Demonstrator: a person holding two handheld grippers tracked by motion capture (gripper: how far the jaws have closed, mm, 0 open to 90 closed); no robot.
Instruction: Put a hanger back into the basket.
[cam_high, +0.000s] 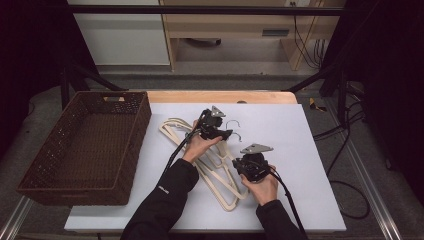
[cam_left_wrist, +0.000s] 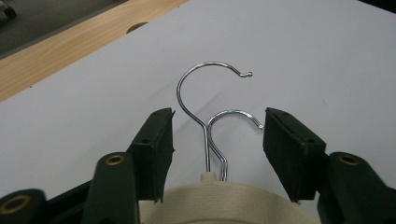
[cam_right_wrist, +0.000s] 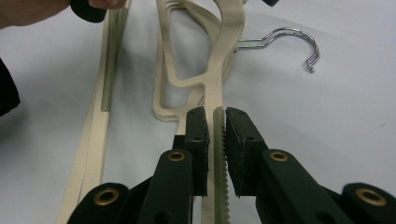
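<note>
Several cream plastic hangers (cam_high: 215, 167) with chrome hooks (cam_high: 233, 123) lie in a loose pile on the white table cover (cam_high: 305, 150). My left gripper (cam_high: 227, 134) stands at the hook end. In the left gripper view my left gripper (cam_left_wrist: 217, 135) is open, with two wire hooks (cam_left_wrist: 210, 64) and a cream hanger neck (cam_left_wrist: 224, 200) between the jaws, and the pads stay off the wire. My right gripper (cam_high: 239, 162) sits lower in the pile. In the right gripper view my right gripper (cam_right_wrist: 217, 119) is shut on one ridged hanger arm (cam_right_wrist: 219, 140).
A dark brown wicker basket (cam_high: 132, 145) stands empty at the left, partly off the white cover. A bare wooden strip (cam_high: 220, 96) runs along the table's far edge. More hanger bars (cam_right_wrist: 105, 70) lie left of the held arm. Cables trail from both grippers.
</note>
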